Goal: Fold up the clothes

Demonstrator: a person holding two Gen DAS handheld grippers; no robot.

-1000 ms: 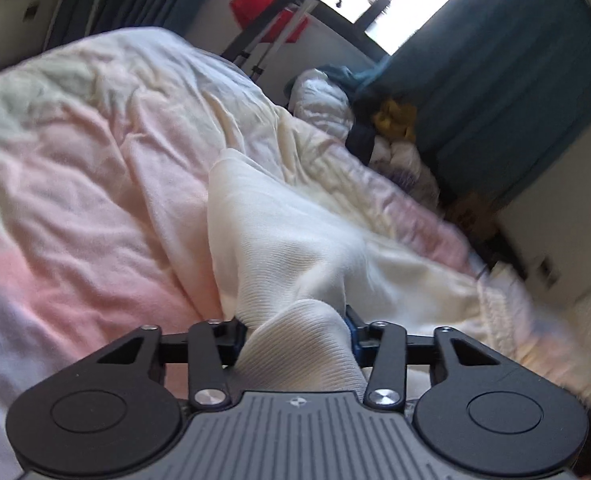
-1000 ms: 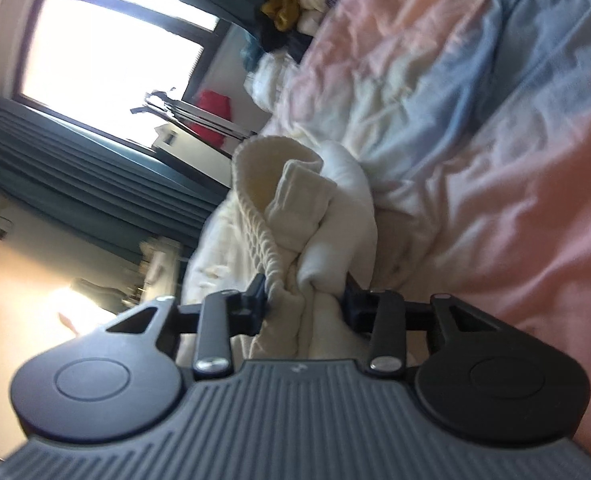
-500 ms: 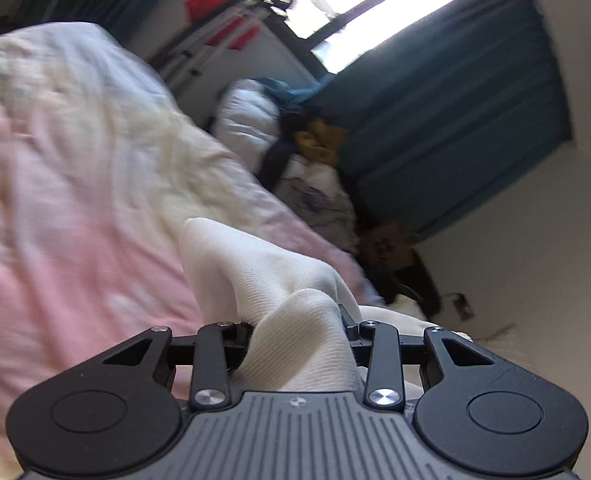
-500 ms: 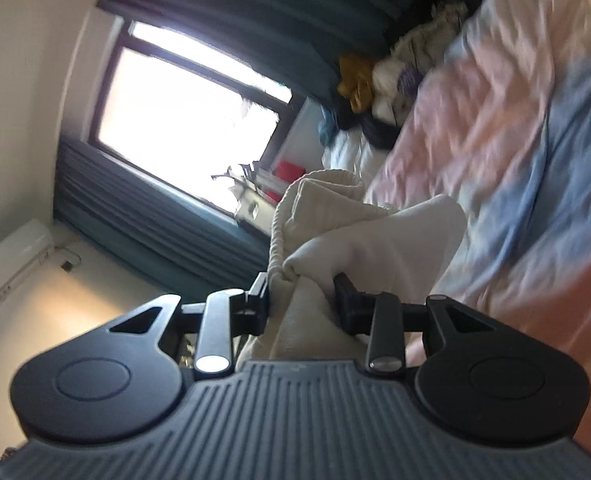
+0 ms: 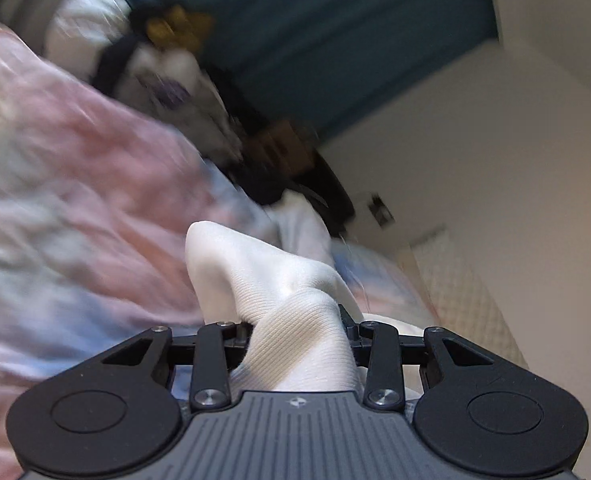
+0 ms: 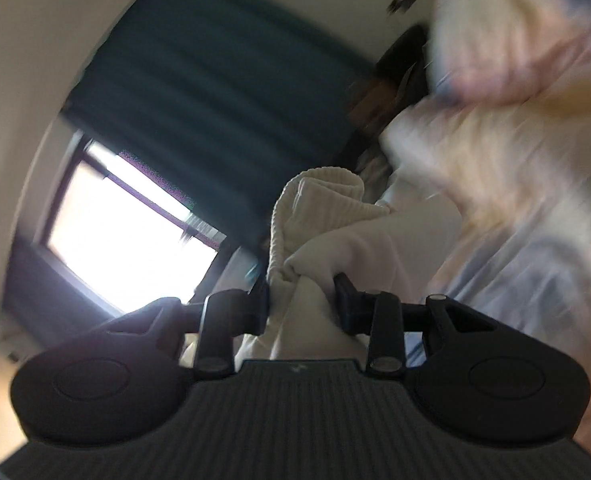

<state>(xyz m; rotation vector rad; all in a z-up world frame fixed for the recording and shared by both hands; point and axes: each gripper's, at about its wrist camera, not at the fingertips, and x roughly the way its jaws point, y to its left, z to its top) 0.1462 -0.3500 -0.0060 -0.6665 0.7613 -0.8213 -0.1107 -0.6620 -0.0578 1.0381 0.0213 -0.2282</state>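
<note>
A cream ribbed knit garment [image 5: 271, 280] is bunched between the jaws of my left gripper [image 5: 295, 324], which is shut on it and holds it above the bed. My right gripper [image 6: 301, 294] is shut on another part of the same cream garment [image 6: 331, 220], with its ribbed hem folded over at the top. The rest of the garment is hidden below both grippers. Both views are blurred by motion.
A pink, white and blue duvet [image 5: 75, 168] covers the bed and also shows in the right wrist view [image 6: 535, 208]. A pile of clothes [image 5: 163, 40] lies by teal curtains [image 5: 315, 28]. A bright window [image 6: 127, 232] and a cream wall [image 5: 515, 168] are beyond.
Both grippers have lifted the garment off the bed and swung round, so the views now tilt up toward the curtains, wall and window. Both stay shut on the garment.
</note>
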